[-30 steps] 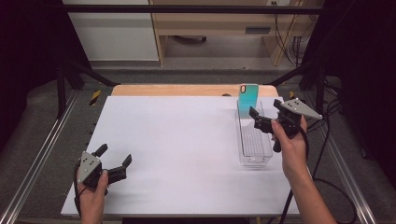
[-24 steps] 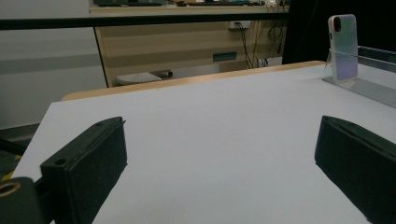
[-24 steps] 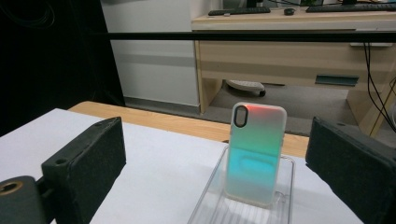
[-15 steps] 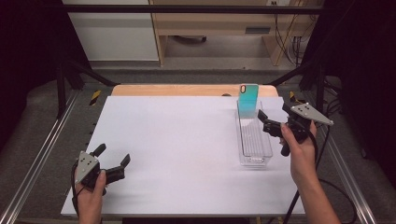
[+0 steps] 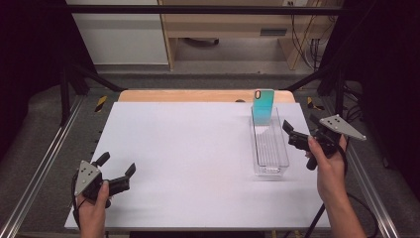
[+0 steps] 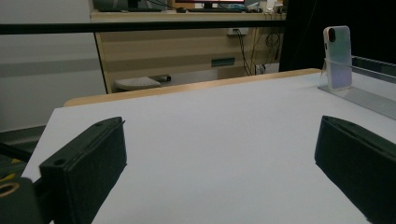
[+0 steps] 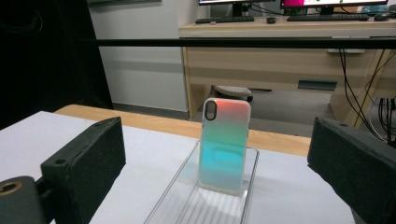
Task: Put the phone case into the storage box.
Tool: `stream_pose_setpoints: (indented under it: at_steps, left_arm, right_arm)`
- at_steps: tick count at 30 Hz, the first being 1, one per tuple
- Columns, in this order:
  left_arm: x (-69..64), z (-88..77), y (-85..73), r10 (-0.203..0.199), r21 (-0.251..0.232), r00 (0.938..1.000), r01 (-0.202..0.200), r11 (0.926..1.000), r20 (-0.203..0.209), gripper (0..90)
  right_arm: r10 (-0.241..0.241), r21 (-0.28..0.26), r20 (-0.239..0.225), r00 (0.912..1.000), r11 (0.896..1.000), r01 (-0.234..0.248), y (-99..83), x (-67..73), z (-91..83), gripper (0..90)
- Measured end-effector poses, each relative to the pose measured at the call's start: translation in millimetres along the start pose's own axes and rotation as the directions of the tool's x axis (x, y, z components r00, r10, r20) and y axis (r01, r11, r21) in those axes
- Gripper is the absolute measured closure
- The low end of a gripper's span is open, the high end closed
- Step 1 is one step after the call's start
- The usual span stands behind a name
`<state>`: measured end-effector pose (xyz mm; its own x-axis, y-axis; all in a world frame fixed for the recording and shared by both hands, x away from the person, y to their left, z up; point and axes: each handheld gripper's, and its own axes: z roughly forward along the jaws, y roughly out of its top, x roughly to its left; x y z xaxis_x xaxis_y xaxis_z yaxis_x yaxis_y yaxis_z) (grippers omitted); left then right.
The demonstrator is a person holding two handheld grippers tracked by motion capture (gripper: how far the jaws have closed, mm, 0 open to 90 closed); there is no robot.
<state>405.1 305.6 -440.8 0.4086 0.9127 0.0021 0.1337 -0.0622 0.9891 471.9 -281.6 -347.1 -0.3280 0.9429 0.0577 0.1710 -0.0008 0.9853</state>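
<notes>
Phone case [image 7: 224, 144] stands upright at the clear tray's [image 5: 285, 158] far end, probably leaning on its wall, dead ahead of the right gripper [image 5: 298, 135], jaws apart; left gripper [image 5: 117, 171], also spread, sits well away.

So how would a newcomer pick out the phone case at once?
On the white table, find the clear tray at its right side. The phone case stands upright at the tray's far end, shading orange to teal, with a black oval camera cutout.

One phone case [image 5: 263, 106], one clear tray [image 5: 270, 151], two tongs, one white table [image 5: 188, 148].
</notes>
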Motion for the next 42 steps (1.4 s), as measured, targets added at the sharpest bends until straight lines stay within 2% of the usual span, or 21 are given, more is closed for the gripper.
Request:
stream_pose_setpoints:
  at_steps: [10,22,35,42]
  left_arm:
    - [2.1,-5.6,4.9,0.0,-0.012,1.0,0.0,0.9999,0.002,1.7]
    - [5.7,-9.3,5.5,0.003,-0.01,0.9999,-0.003,0.9999,0.013,1.7]
    - [2.2,-9.7,4.1,0.007,-0.004,0.9999,-0.007,1.0,0.008,1.7]
    - [3.3,-15.1,-0.8,0.012,0.008,0.9999,-0.012,0.9999,-0.001,1.6]
  right_arm:
    - [-0.003,0.003,-0.012,0.9999,1.0,0.003,-4.3,-5.1,-8.5,4.5]
    - [-0.001,-0.002,-0.003,1.0,1.0,0.001,-7.7,-12.5,-19.6,4.5]
    - [0.0,-0.002,0.012,0.9999,1.0,0.0,-22.8,-19.8,-31.9,4.5]
    - [-0.001,-0.003,0.014,0.9999,1.0,0.001,-29.2,-21.2,-35.2,4.4]
